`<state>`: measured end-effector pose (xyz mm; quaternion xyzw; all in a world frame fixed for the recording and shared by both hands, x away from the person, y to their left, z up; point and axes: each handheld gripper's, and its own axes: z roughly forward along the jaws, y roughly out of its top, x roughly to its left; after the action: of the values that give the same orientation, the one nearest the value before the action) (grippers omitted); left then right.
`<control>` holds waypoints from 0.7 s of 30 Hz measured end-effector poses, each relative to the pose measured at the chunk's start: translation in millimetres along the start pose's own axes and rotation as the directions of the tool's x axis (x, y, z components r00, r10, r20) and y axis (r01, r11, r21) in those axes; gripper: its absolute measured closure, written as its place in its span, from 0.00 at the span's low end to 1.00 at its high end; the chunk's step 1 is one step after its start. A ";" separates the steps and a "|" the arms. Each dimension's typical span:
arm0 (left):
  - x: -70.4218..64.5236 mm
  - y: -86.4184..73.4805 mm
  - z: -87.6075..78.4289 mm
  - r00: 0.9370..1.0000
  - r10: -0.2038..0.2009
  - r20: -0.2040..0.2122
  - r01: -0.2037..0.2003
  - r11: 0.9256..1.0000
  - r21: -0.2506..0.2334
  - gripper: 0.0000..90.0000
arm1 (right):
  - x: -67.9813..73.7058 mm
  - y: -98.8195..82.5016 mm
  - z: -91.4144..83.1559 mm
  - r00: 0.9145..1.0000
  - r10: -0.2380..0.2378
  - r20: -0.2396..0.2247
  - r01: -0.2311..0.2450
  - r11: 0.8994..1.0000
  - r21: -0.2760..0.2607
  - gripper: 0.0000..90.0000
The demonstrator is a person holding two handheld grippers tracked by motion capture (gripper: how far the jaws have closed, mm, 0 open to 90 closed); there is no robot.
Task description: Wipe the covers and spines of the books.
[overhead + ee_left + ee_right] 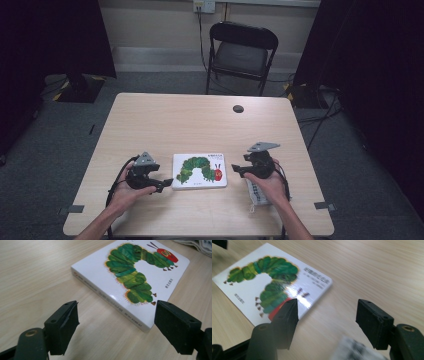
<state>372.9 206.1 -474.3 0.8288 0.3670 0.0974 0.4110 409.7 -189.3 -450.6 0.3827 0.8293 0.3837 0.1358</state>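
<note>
Book flat on pale wood table; black chair behind.

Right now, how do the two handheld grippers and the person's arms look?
The left gripper and the right gripper are black, each topped with a grey three-cornered plate and trailing a black cable. Their jaws are chunky black blocks with rough dark pads, fixed with small screws; a brass-coloured fitting sits at each jaw's base. The forearms are bare, with no sleeves visible.
</note>
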 end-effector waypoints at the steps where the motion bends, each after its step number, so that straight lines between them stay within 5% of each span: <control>1: 0.9 -0.6 -2.7 1.000 -0.002 -0.003 0.002 1.000 -0.005 0.21 | 0.0 0.0 0.0 1.000 0.000 0.000 0.000 1.000 0.000 0.38; 9: 3.8 -6.8 -20.4 0.998 -0.012 -0.058 0.011 0.999 -0.033 0.18 | -22.9 -31.8 -48.9 0.991 0.078 0.108 -0.071 0.995 -0.066 0.29; 15: 0.8 -9.1 -25.2 0.992 -0.019 -0.126 0.018 1.000 -0.016 0.18 | -28.8 -47.0 -60.5 0.986 0.110 0.125 -0.104 0.993 -0.055 0.28; 21: -6.5 -17.5 -33.6 0.992 -0.014 -0.125 0.015 1.000 0.005 0.17 | -30.8 -66.5 -63.3 0.980 0.153 0.130 -0.146 0.988 -0.059 0.33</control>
<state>343.5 229.0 -464.9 0.8194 0.3984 0.1450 0.3856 362.3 -273.2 -459.7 0.4654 0.7776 0.3865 0.1713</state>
